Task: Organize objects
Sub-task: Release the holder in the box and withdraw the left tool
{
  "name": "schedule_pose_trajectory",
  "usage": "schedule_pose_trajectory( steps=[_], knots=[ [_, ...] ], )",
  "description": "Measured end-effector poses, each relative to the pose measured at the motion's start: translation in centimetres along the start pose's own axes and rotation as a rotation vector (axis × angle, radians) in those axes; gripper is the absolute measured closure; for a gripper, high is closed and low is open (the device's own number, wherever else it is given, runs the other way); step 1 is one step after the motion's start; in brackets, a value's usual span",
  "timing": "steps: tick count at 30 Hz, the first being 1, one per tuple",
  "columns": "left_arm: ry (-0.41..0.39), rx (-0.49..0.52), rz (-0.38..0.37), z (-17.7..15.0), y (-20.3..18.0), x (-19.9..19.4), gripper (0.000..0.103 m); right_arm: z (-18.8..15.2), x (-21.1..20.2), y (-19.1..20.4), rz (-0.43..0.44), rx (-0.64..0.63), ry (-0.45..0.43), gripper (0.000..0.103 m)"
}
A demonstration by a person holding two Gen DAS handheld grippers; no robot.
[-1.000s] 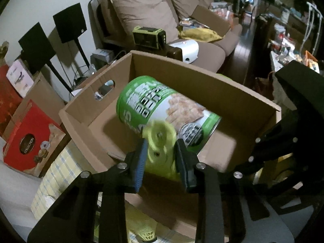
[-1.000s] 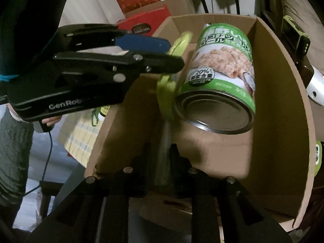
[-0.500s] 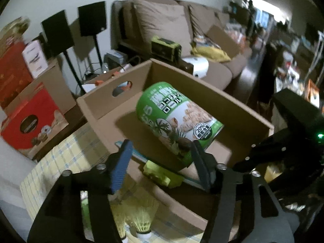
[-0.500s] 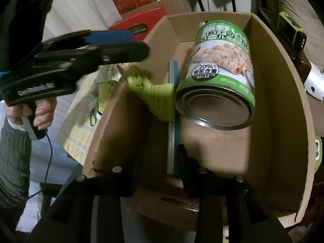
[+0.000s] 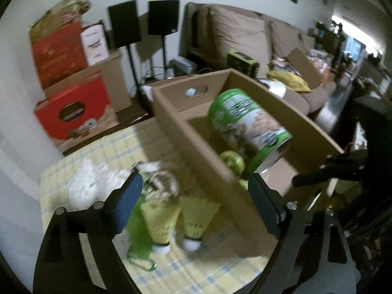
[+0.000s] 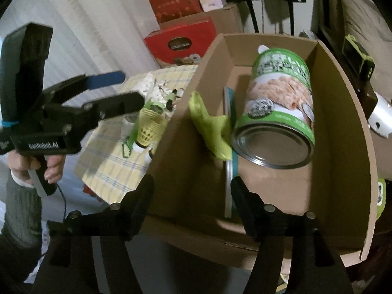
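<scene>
Opening with nothing between their jaws, the left gripper (image 5: 193,205) and right gripper (image 6: 191,196) release; the green tool (image 6: 213,129) lies in the cardboard box (image 6: 343,112) beside the can (image 6: 279,110). Next, probably, the shuttlecocks (image 5: 176,218) on the worktop (image 5: 117,144) need gripping.

2 black speakers on stands (image 5: 144,20), a brown sofa (image 5: 247,36), stacked red gift boxes (image 5: 71,105) beside the wall

box (image 6: 343,127): your brown cardboard box, open top, on the checked cloth
can (image 6: 276,112): green label, on its side inside box
scissors (image 6: 215,132): lime handles, beside your can
shuttlecocks (image 5: 176,218): yellow, upright, outside box
</scene>
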State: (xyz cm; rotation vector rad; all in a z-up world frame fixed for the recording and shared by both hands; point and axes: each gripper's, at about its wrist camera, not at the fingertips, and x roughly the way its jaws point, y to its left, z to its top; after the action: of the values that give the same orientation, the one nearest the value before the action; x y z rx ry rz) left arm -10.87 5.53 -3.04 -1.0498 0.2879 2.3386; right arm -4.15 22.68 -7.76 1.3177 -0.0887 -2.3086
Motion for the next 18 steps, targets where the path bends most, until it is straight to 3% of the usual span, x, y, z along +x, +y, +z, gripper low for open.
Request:
schedule_pose_trajectory(
  steps=[7, 18],
  knots=[
    [0.013, -0.044, 0.085, -3.5, 1.8, -1.1, 0.01, 0.9, 0.2, 1.8, 0.021, -0.012, -0.035, 0.022],
    [0.021, -0.212, 0.098, -7.4, 6.4, -2.5, 0.007, 3.1, 0.8, 5.7, 0.069, -0.038, -0.085, 0.016]
  ],
)
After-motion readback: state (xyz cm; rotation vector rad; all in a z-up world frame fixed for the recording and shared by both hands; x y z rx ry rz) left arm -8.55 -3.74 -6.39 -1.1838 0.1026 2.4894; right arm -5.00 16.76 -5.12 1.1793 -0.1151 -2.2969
